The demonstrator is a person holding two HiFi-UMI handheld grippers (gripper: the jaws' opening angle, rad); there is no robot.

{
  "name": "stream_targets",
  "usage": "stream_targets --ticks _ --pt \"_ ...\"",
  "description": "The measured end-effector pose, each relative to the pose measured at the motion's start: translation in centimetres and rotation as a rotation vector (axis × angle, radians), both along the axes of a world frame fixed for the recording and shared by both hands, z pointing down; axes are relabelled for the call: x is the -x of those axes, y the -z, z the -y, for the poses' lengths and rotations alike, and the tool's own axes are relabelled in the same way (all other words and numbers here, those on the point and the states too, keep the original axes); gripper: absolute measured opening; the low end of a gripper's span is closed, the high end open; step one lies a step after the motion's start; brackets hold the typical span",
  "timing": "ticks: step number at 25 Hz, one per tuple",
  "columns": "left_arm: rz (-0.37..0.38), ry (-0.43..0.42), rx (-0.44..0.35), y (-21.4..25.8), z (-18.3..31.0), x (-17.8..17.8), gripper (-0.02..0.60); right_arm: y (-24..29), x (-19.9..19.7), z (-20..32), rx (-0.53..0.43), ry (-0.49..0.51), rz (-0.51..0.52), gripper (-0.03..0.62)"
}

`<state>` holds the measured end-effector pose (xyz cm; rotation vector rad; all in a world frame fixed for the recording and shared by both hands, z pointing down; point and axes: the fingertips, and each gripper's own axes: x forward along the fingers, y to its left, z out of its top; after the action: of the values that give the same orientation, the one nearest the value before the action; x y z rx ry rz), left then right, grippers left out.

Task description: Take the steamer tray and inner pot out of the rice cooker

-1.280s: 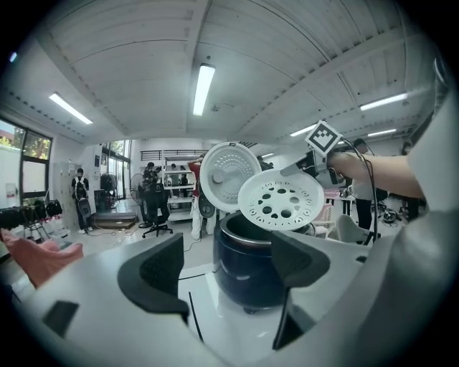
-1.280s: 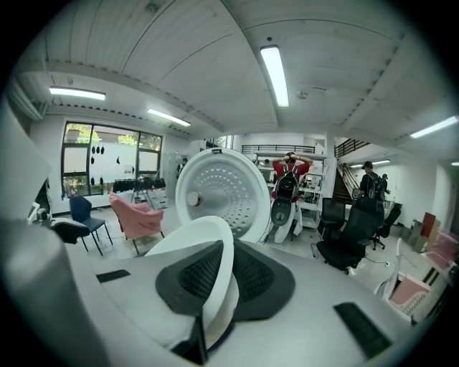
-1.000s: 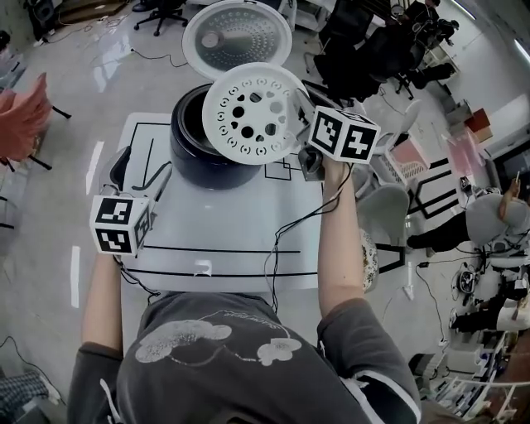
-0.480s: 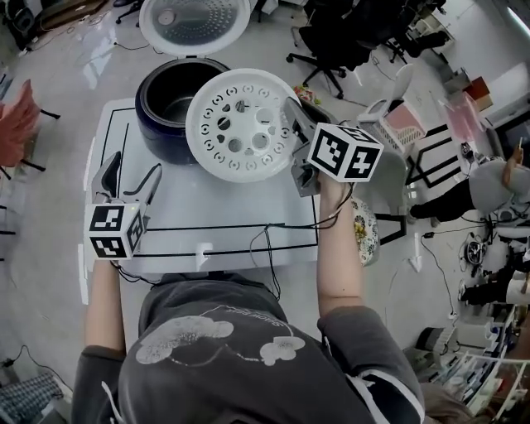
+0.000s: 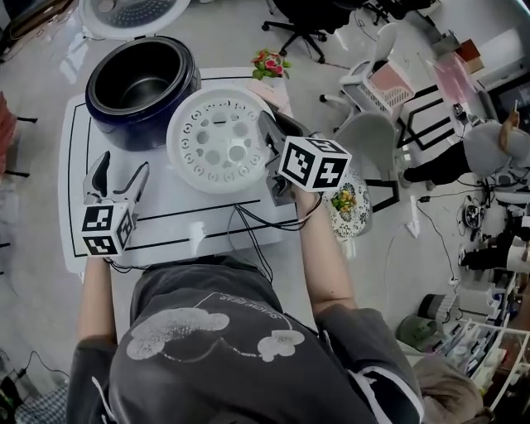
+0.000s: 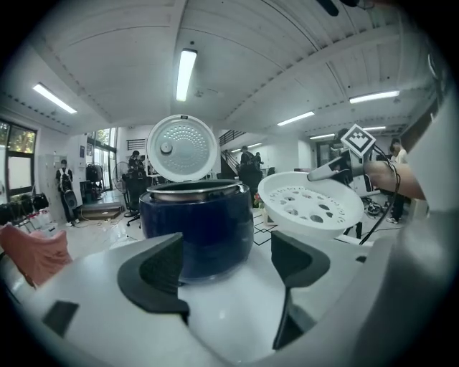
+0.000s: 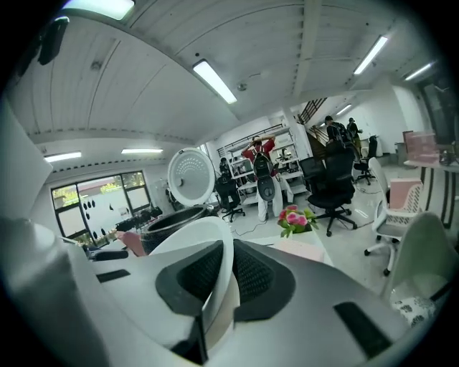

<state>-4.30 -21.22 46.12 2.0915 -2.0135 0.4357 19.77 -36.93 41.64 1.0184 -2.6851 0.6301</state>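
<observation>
The rice cooker [image 5: 108, 124] stands at the far left corner of the table [image 5: 199, 207]. Its mouth is open from above and its lid [image 5: 132, 10] is tipped back behind it, clear of the way in. The steamer tray [image 5: 217, 141] hangs close beside the cooker on the right and blocks that side. The right gripper [image 5: 267, 137], clamped on the tray's rim, fills the space toward the right edge. The left gripper [image 5: 122, 170], jaws apart, faces bare tabletop right up to the cooker's wall. The near strip is open too, but black cables [image 5: 252, 224] trail across it. Flowers [image 5: 271, 64] crowd the far right corner.
</observation>
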Motion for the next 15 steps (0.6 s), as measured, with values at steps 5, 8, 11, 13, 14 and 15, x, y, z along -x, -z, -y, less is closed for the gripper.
stream_targets --ticks 5,8,11,13,14,15 --pt "-0.002 0.012 0.038 -2.9 0.8 -0.9 0.385 -5.3 -2.5 0.9 0.047 -0.079 0.001 0.058" --pt "-0.008 0.008 0.086 -4.8 0.8 -1.4 0.385 -8.4 -3.6 1.3 0.081 -0.133 0.009 0.058" --pt "-0.012 -0.001 0.125 -6.3 0.6 -1.5 0.385 -11.5 -4.3 1.5 0.137 -0.177 0.018 0.061" --pt "-0.015 -0.008 0.143 -6.9 0.6 -1.6 0.385 -13.0 -4.7 1.8 0.168 -0.208 0.025 0.061" --pt "-0.015 -0.014 0.150 -7.2 0.6 -1.7 0.385 -13.7 -4.9 2.0 0.180 -0.227 0.029 0.061" --pt "-0.014 -0.019 0.155 -7.4 0.6 -1.7 0.385 -14.2 -5.2 2.2 0.191 -0.246 0.035 0.061"
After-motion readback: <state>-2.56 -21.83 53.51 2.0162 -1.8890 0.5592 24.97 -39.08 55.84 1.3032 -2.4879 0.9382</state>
